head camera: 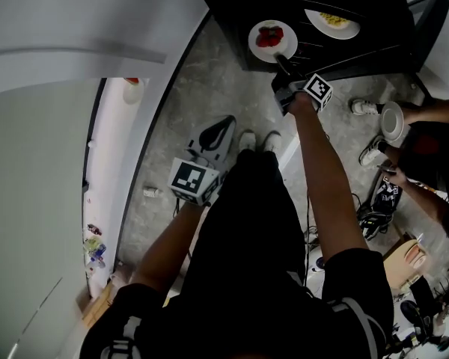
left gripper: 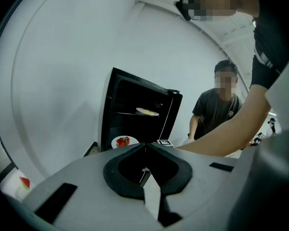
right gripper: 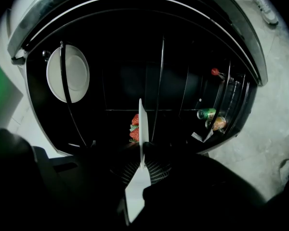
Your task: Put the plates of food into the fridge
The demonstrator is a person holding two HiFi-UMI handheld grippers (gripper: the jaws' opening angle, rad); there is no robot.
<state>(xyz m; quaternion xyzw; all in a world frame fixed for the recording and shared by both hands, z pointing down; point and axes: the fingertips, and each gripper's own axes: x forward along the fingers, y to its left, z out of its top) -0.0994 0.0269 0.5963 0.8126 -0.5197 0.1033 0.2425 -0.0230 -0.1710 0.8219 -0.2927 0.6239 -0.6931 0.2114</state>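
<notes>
At top centre the strawberry plate (head camera: 272,40) sits level, face up, inside the fridge (head camera: 232,6), its near rim pinched by the right tongs (head camera: 284,64), while the left tongs (head camera: 226,123) are pressed together, empty.

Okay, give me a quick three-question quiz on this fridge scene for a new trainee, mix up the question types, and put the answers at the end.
1. Multiple choice: what is the right tool clamped on?
A) a drinks can
B) the plate of strawberries
C) nothing

2. True or false: the plate of yellow food already sits inside the fridge.

3. Fill in the blank: the left tool has its jaws together and carries ____.

Key: 1 B; 2 true; 3 nothing.
</notes>
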